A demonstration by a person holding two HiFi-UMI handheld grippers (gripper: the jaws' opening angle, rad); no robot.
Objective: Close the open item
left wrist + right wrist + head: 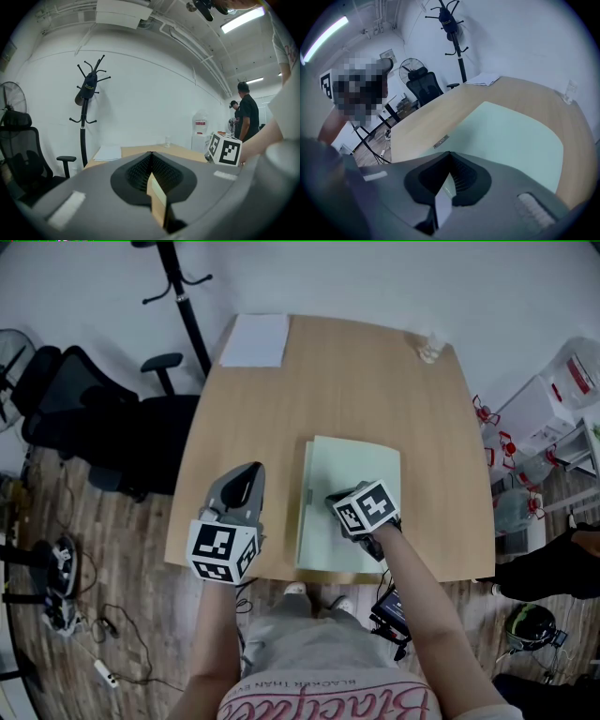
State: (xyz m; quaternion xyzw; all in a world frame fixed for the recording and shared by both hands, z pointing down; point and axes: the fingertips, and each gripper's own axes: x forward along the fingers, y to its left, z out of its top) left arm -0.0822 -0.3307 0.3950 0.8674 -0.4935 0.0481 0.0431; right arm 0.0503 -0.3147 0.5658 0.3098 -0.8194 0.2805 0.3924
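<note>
A pale green folder (352,479) lies flat on the wooden table (375,381), cover down, its spine to the left with a small metal tab (440,140). My right gripper (334,500) hovers over the folder's near left part, jaws shut with nothing between them. In the right gripper view the green cover (511,136) fills the area just beyond the closed right gripper (450,157). My left gripper (247,476) is over bare table to the left of the folder, also shut and empty. The left gripper (151,155) view shows the right gripper's marker cube (225,149) off to the right.
A white sheet of paper (255,340) lies at the table's far left corner, and a small clear object (429,350) at the far right. A black office chair (84,418) and a coat stand (183,296) stand left of the table. Two people (244,112) stand far off.
</note>
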